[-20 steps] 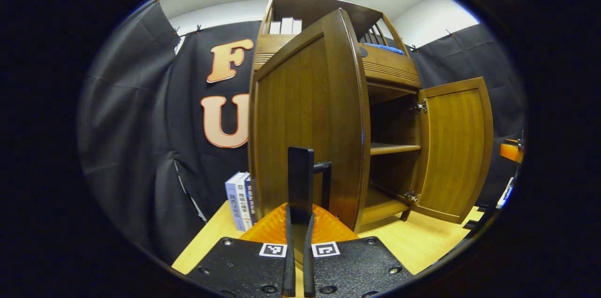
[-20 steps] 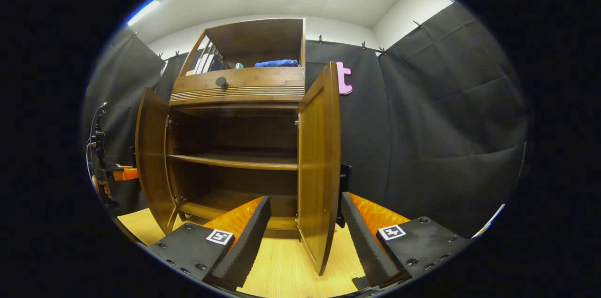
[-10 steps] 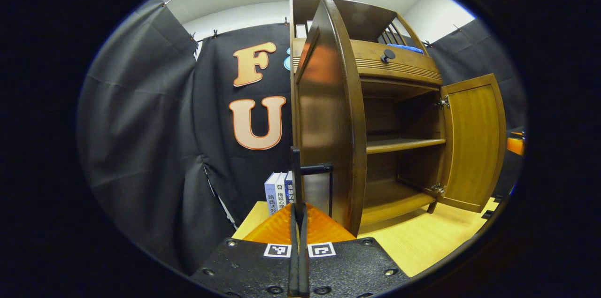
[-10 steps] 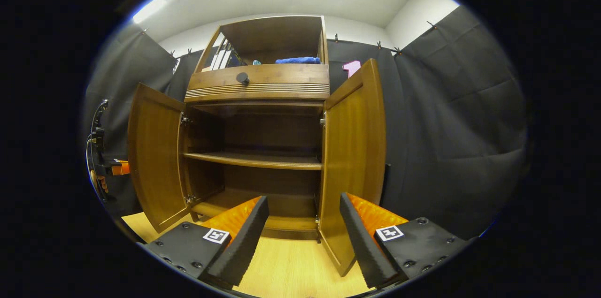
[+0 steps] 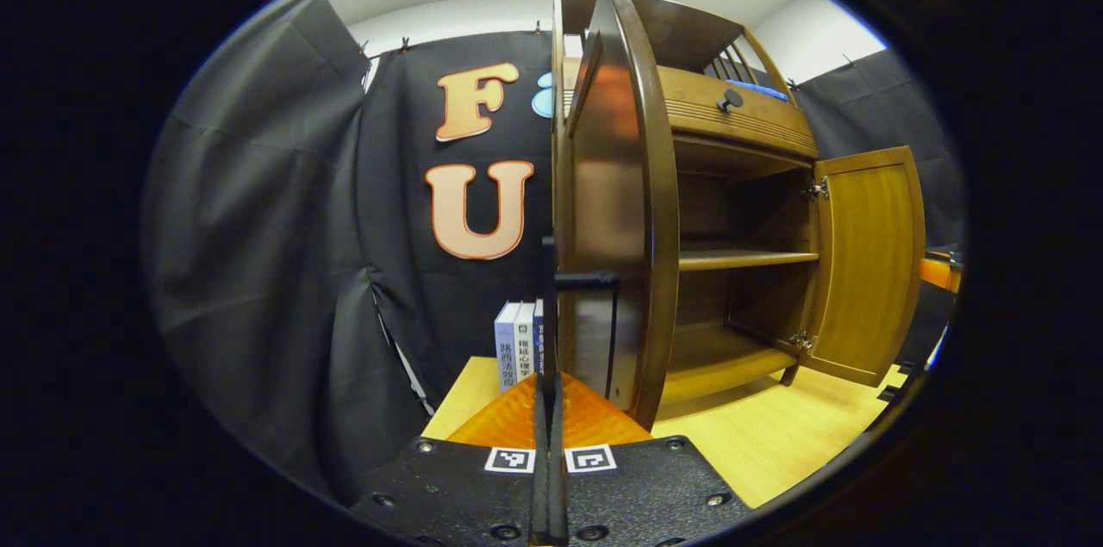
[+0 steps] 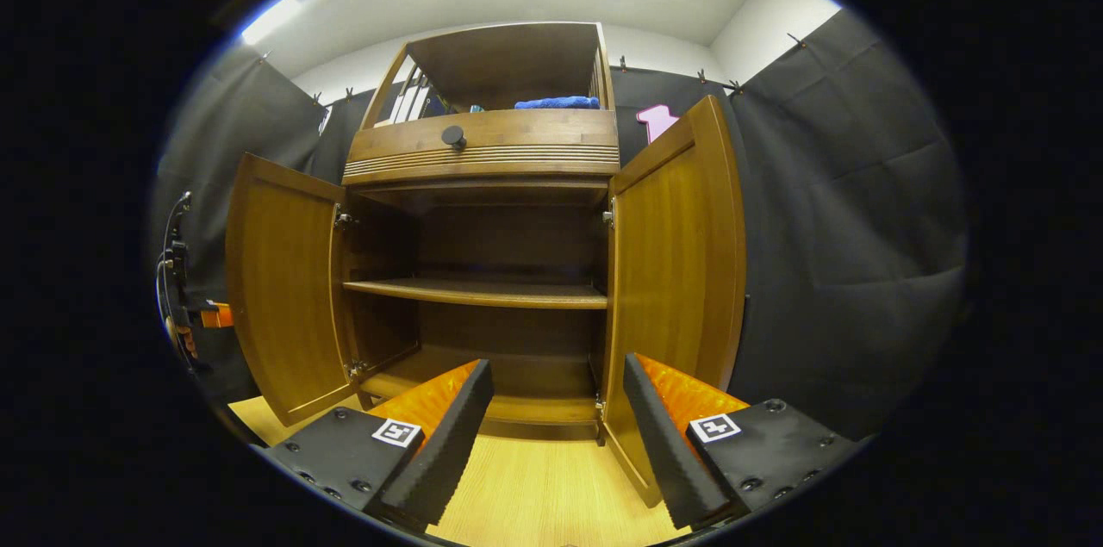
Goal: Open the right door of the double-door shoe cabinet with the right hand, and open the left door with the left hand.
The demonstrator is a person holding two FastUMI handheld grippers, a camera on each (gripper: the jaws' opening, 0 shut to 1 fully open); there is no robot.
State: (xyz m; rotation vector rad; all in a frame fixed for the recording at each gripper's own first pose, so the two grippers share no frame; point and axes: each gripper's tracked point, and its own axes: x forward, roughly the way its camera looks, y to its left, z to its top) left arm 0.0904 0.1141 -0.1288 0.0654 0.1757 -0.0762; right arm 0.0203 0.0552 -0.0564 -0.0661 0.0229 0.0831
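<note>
The wooden shoe cabinet (image 6: 482, 146) stands with both doors swung open, its shelves bare. In the left gripper view the left door (image 5: 616, 211) is seen nearly edge-on, and my left gripper (image 5: 549, 388) is shut on its black bar handle (image 5: 548, 306). The right door (image 5: 866, 263) hangs wide open farther off. In the right gripper view my right gripper (image 6: 556, 370) is open and holds nothing. The right door (image 6: 676, 271) stands just beyond its right finger (image 6: 663, 435), with the left door (image 6: 280, 297) across the opening.
Several books (image 5: 515, 344) stand on the light wooden table (image 5: 775, 444) left of the cabinet. A drawer with a round knob (image 6: 453, 135) sits above the doors, and a blue cloth (image 6: 556, 102) lies on the top shelf. Black cloth walls close in on all sides.
The left door swung farther open with my left gripper shut on its handle. The right door also opened wider, and my open right gripper no longer straddles its edge.
</note>
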